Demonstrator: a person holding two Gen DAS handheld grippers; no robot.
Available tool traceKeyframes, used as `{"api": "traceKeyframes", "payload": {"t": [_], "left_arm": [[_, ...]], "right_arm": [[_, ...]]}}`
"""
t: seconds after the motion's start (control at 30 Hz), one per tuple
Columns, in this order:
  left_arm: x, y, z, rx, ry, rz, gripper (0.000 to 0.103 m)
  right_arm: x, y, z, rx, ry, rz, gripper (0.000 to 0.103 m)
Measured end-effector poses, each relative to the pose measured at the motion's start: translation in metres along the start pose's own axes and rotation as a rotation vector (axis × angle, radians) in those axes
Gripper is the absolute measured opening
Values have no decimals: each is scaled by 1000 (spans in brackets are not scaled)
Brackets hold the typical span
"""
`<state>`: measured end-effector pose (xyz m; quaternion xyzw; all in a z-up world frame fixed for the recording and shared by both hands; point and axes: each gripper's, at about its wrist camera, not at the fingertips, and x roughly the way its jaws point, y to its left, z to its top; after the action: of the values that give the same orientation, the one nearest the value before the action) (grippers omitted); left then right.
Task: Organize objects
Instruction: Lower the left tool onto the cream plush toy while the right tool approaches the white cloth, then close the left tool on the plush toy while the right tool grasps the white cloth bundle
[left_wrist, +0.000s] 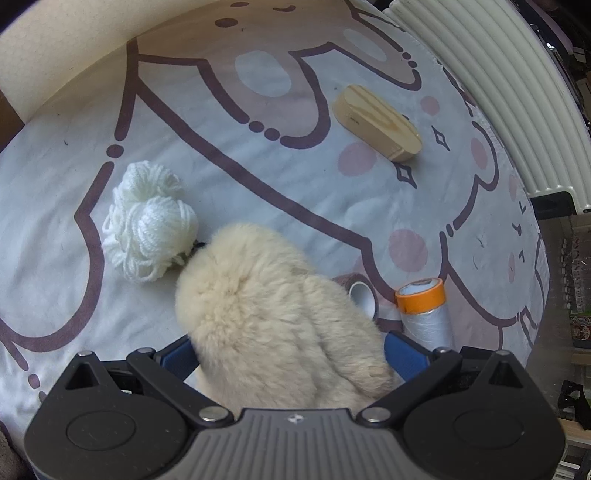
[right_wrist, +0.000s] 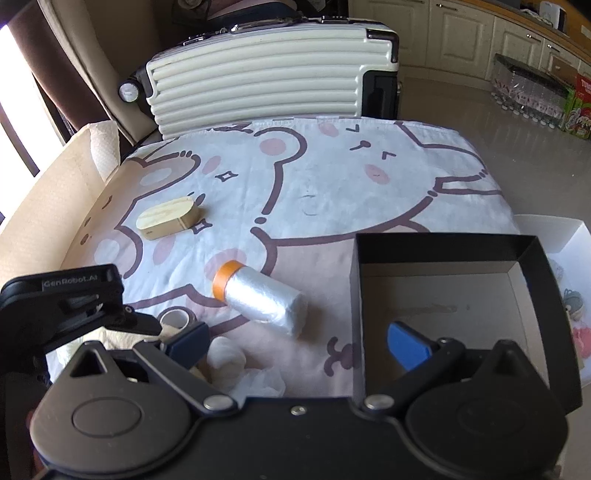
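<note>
- The cream furry item (left_wrist: 273, 314), a plush or fur piece (which one I cannot tell), lies on the cartoon-print sheet (left_wrist: 258, 177) between the blue pads of the left gripper (left_wrist: 291, 347). The jaws stand wide on either side of it; whether the pads already press the fur I cannot tell.
- Touching the fur's far end is a white yarn bundle (left_wrist: 147, 225). Just beside the fur on the other side sit a small tape roll (left_wrist: 364, 295) and an orange-capped film roll (left_wrist: 424, 310). A wooden oval block (left_wrist: 376, 123) lies well beyond.
- The right gripper (right_wrist: 299, 343) is wide open and empty, one finger over the black open box (right_wrist: 443, 291), the likely destination.
- Risks, as I judge them: the pads may pinch only loose pile, so the fur slips free on lifting. A dark bit at the fur's far end may snag the yarn and drag it along.
</note>
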<state>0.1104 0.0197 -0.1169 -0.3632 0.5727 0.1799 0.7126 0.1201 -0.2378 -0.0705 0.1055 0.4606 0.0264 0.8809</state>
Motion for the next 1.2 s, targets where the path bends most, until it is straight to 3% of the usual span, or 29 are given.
{"api": "traceKeyframes", "payload": {"t": [0.17, 0.33, 0.47, 0.6, 0.77, 0.93, 1.1, 1.2], "left_arm": [[11, -2, -2, 12, 17, 23, 89], [22, -2, -4, 73, 71, 19, 81], [23, -5, -6, 160, 72, 28, 73], [19, -4, -6, 222, 72, 20, 61], [14, -1, -6, 302, 80, 16, 56], [7, -7, -13, 474, 70, 44, 54], [2, -14, -30, 748, 48, 94, 54], [-2, -14, -36, 852, 56, 101, 54]], "right_arm": [[4, 8, -6, -71, 7, -4, 103], [8, 9, -4, -77, 15, 3, 97], [11, 12, -2, -64, 41, 40, 77], [14, 22, -5, -107, 54, 38, 72], [16, 20, -4, -49, 75, 60, 67], [17, 19, -2, 16, 84, 67, 66], [19, 22, -3, 47, 103, 53, 66], [20, 25, -3, 54, 108, 40, 66]]}}
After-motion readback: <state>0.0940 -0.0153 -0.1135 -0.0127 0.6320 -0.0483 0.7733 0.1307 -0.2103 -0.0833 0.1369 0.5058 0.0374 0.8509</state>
